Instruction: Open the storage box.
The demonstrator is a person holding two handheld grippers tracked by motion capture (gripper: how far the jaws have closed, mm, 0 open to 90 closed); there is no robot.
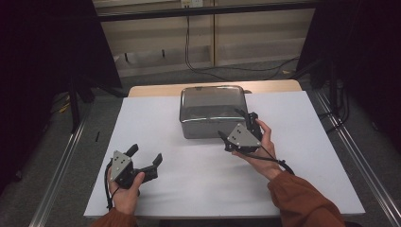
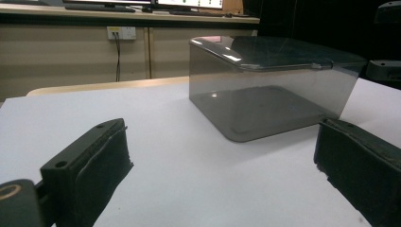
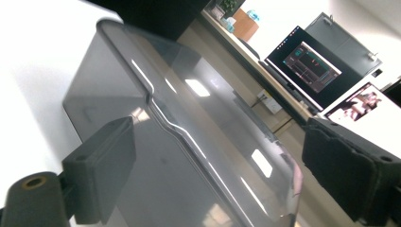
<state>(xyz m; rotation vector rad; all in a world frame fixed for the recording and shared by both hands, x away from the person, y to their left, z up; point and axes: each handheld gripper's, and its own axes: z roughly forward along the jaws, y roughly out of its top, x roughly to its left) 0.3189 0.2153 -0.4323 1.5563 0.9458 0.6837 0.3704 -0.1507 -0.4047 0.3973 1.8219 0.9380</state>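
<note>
A smoky grey see-through box (image 1: pixel 213 111) with its lid on stands at the back middle of the white tabletop (image 1: pixel 189 165). My right gripper (image 1: pixel 235 124) is at the box's near right corner. In the right gripper view its open jaws straddle the lid's rim (image 3: pixel 161 118), one by the wall and one above the lid, with gaps on both sides. My left gripper (image 1: pixel 145 152) rests at the front left, open and empty. In the left gripper view it faces the box (image 2: pixel 269 90) from a distance across bare white surface.
Metal rails (image 1: pixel 61 165) run along both sides of the table, with dark screens beyond them. Cables (image 1: pixel 213 66) lie on the floor behind the table. A monitor (image 3: pixel 307 61) sits on a far counter. White surface stretches between the two grippers.
</note>
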